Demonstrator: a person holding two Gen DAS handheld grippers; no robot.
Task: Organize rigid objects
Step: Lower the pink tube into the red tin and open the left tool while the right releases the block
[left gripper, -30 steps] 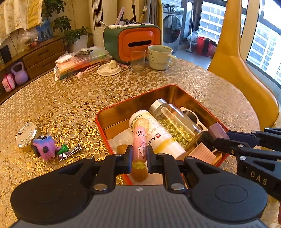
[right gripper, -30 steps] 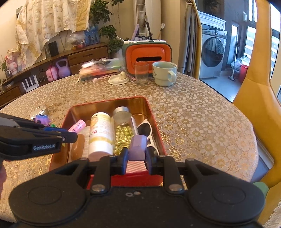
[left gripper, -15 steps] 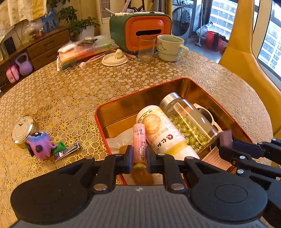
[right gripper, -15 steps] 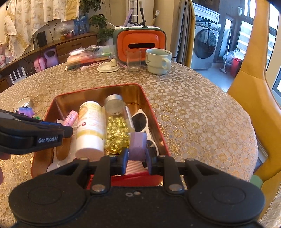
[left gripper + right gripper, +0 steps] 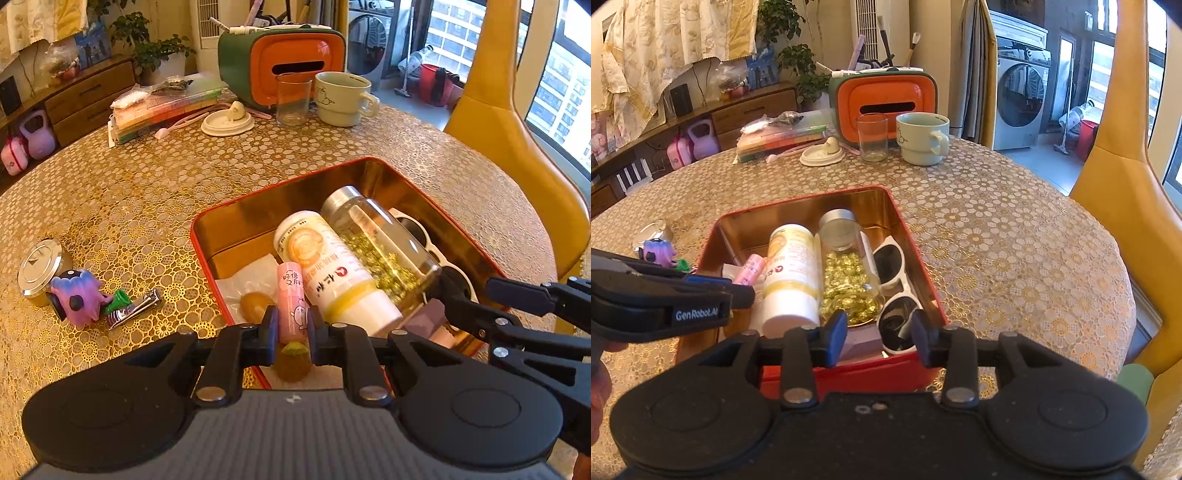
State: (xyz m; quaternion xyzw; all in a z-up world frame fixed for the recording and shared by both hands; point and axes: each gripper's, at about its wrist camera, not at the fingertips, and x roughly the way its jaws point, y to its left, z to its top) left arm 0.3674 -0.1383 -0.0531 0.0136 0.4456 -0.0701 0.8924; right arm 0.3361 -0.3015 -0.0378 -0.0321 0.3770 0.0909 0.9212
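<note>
Right wrist view: the right gripper [image 5: 879,338] hangs over the near end of the red tin [image 5: 916,240], its jaws opening with nothing pressed between the pads. A lilac block [image 5: 862,341] lies in the tin just below and ahead of the left finger, let go (it looks settled against the near wall, though the finger hides part of it). Ahead of the fingertips lie the white sunglasses [image 5: 897,291], the clear jar of gold beads [image 5: 847,273] and the white-and-yellow bottle [image 5: 792,273], side by side.

In the left wrist view the left gripper [image 5: 290,326] is clenched on a pink tube [image 5: 291,299], which points away from the fingers over the tin's near left corner, beside that bottle.

My reading: one placing is just ending and another is due. The right hand needs to draw back clear of the tin; the left needs to lower the tube into the gap beside the bottle, then release. Beyond the left finger, out on the tablecloth, a purple toy [image 5: 77,297], nail clippers [image 5: 135,304] and a small round tin [image 5: 40,267] wait unsorted.
</note>
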